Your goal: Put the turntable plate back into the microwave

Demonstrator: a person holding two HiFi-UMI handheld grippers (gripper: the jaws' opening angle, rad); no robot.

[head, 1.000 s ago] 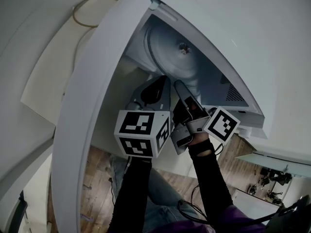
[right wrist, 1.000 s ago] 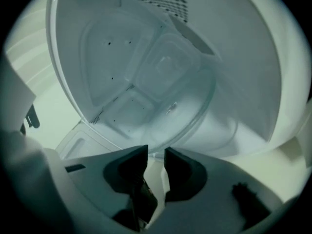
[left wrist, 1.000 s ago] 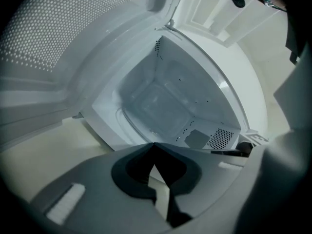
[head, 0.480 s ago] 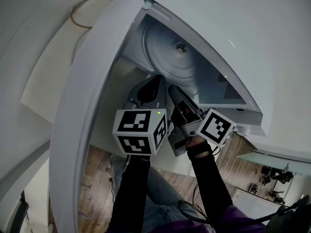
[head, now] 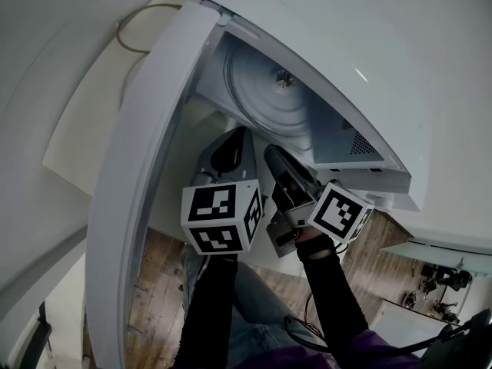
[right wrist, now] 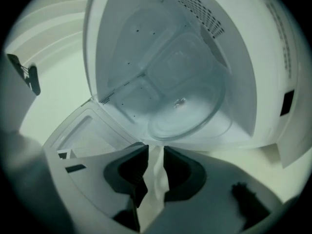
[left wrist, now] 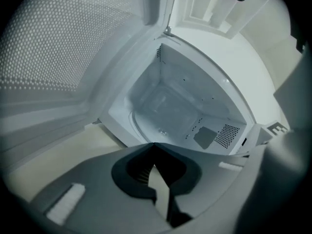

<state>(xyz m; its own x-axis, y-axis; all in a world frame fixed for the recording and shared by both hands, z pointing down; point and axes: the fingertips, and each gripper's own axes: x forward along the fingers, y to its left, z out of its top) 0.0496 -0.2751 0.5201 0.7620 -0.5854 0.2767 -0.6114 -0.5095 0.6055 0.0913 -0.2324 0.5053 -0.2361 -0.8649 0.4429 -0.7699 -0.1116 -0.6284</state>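
- Microwave (head: 361,60) stands open, with its door (head: 127,198) swung out on the left gripper's side.
- Turntable plate (right wrist: 192,108) lies flat on the cavity floor, straight ahead of the right jaws. Its near rim is just past their tips, not between them.
- Right gripper (right wrist: 155,152): jaws are a narrow gap apart with nothing in them, and only pale surface shows through the gap.
- Left gripper (left wrist: 155,147): jaws are closed together and hold nothing. They point into the cavity, with the mesh door window up and to their left.
- The two grippers sit side by side just outside the cavity mouth, with the plate beyond both sets of tips.
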